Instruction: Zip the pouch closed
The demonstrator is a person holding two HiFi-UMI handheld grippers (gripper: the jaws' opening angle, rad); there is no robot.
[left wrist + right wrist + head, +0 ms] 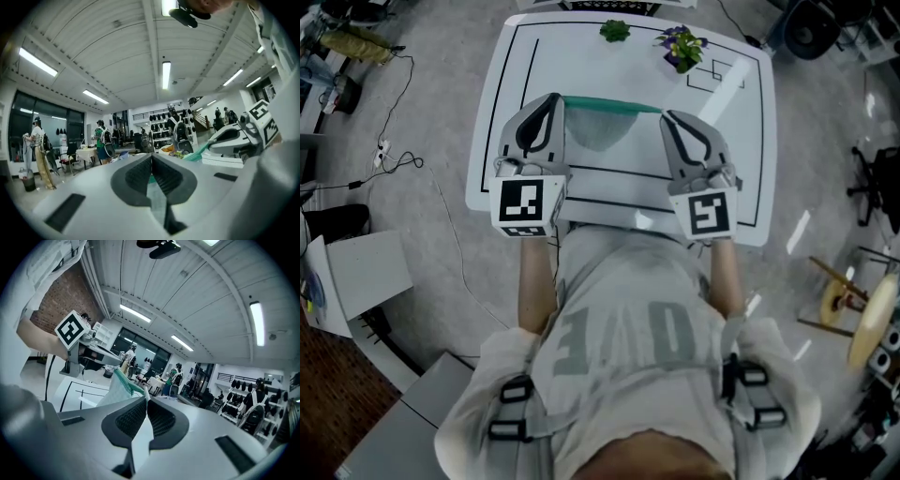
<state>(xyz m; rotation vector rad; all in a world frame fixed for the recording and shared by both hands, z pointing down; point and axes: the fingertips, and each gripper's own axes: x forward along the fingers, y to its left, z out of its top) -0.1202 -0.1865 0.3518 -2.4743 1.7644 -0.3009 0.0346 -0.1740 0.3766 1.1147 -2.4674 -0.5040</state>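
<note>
Pouch: pale mesh, green zip edge on top, stretched taut between left claw and right claw.

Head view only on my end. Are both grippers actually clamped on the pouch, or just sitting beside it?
Observer: Left gripper is shut on the pouch. In the left gripper view a thin strip of its fabric runs out between the closed jaws.
Operator: And the right?
Observer: Right gripper is shut on it too. Its view shows white mesh with a green band pinched in the jaws and stretching toward the other gripper.
Operator: Slider in either grip?
Observer: Can't tell. Both gripper views show only a fabric edge between the jaws, and no slider or pull is clear.
</note>
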